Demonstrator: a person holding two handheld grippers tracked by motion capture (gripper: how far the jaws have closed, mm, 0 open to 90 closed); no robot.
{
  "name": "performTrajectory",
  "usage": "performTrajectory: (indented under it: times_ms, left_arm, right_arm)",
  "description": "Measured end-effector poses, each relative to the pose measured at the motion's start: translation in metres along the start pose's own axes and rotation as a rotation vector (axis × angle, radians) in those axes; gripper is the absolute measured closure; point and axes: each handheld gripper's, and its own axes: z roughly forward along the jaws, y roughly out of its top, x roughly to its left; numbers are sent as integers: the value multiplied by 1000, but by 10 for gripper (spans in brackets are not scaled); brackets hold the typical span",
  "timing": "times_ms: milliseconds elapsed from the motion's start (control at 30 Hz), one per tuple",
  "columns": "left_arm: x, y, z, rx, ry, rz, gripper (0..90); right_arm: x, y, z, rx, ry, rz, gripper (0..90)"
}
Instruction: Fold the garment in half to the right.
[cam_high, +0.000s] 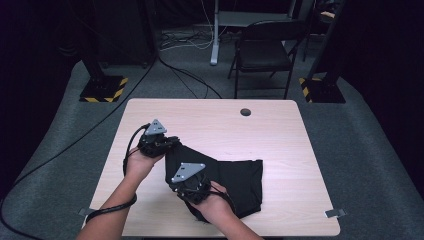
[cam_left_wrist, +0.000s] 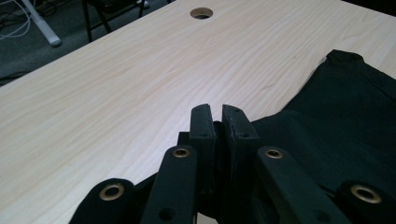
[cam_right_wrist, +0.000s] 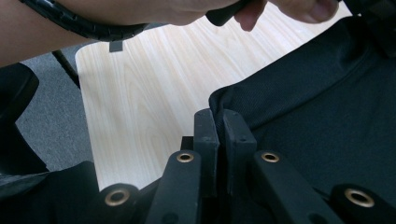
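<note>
While the black cloth (cam_high: 235, 180) lay on the near part of the wooden table (cam_high: 210, 120), the left gripper (cam_left_wrist: 217, 122) pinched its edge — jaws squeezed tight on it. The right gripper (cam_right_wrist: 219, 123) — jaws tight too — pinched another edge close by.

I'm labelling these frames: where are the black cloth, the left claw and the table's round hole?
black cloth (cam_high: 240, 177): high view, flat middle.
left claw (cam_left_wrist: 223, 116): left gripper view, between fingertips.
round hole (cam_high: 245, 112): high view, its centre.
</note>
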Motion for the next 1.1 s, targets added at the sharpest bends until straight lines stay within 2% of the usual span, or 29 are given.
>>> performTrajectory:
  times_ms: [233, 500, 700, 867, 1000, 1100]
  left_arm:
    - [4, 6, -4, 9, 6, -2, 827]
    - [6, 15, -14, 20, 26, 21, 828]
    - [8, 25, -24, 19, 51, 44, 828]
    - [7, 30, -29, 42, 82, 80, 830]
    - [10, 32, -33, 46, 78, 75, 831]
    - [14, 36, -37, 43, 69, 66, 831]
  right_arm:
    - [-4, 7, -3, -24, 14, 13, 857]
    - [-4, 15, -3, -45, 45, 20, 857]
    - [-2, 26, -5, -53, 38, -18, 857]
    - [-5, 31, -4, -71, 58, -3, 858]
    - [0, 38, -2, -59, 47, -37, 858]
    - [1, 44, -3, -73, 52, -37, 858]
